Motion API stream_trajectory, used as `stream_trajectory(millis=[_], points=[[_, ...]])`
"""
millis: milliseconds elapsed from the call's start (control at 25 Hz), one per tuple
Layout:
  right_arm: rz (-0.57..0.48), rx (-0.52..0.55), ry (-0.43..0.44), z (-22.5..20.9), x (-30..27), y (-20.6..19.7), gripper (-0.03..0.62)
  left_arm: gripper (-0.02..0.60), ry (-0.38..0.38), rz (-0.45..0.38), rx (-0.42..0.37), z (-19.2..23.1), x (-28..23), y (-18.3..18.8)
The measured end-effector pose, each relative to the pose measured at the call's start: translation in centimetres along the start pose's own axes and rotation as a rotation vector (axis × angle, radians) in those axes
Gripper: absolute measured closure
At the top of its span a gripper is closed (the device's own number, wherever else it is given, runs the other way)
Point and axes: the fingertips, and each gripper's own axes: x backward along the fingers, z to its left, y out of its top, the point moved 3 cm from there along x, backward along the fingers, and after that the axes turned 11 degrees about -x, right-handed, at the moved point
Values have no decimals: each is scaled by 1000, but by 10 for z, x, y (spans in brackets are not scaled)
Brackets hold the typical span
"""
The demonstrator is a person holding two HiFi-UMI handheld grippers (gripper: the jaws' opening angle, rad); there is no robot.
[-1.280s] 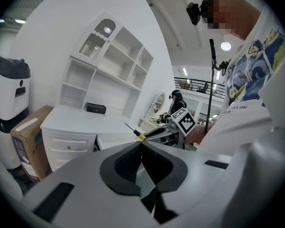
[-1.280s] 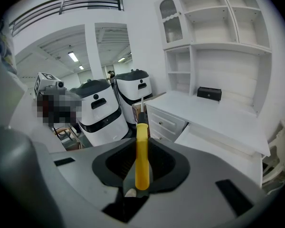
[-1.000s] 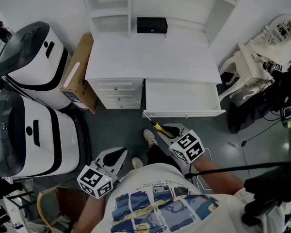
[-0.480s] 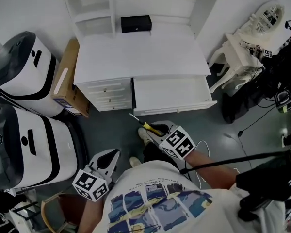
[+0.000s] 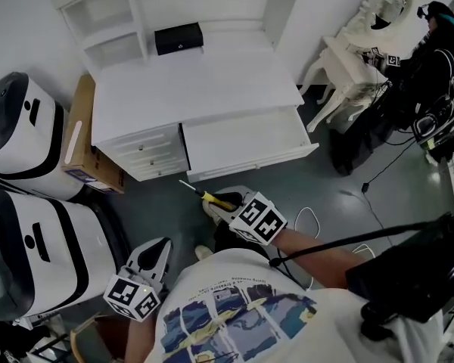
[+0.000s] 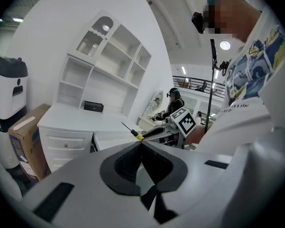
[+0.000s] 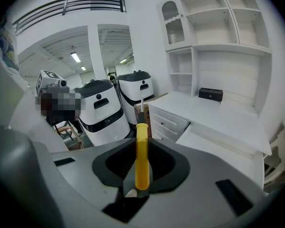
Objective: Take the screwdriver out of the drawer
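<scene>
Your right gripper holds the yellow screwdriver by its handle only, near the open drawer, so a quick swing may let it slip out.

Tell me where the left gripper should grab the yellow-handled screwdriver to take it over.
Probably the thin metal shaft of the yellow-handled screwdriver, close to its black collar, coming from the tip end with jaws across it: the right gripper is shut on the handle, leaving only that end free.
</scene>
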Motion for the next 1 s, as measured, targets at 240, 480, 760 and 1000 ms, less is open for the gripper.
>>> stream_trajectory(millis=[240,480,760,1000], points=[[2,-9,-1,-3,5,-4,500,568,-3,8,7,-5,-5,2],[0,-13,-6,-8,6,-6,500,568,-11,11,2,-5,-10,-1],[2,-18,-8,-11,7,-6,500,568,-21,12,3,-7,-14,0],[7,-32,-10,-19,9,-5,500,568,-14,19,16,-5,-18,5]])
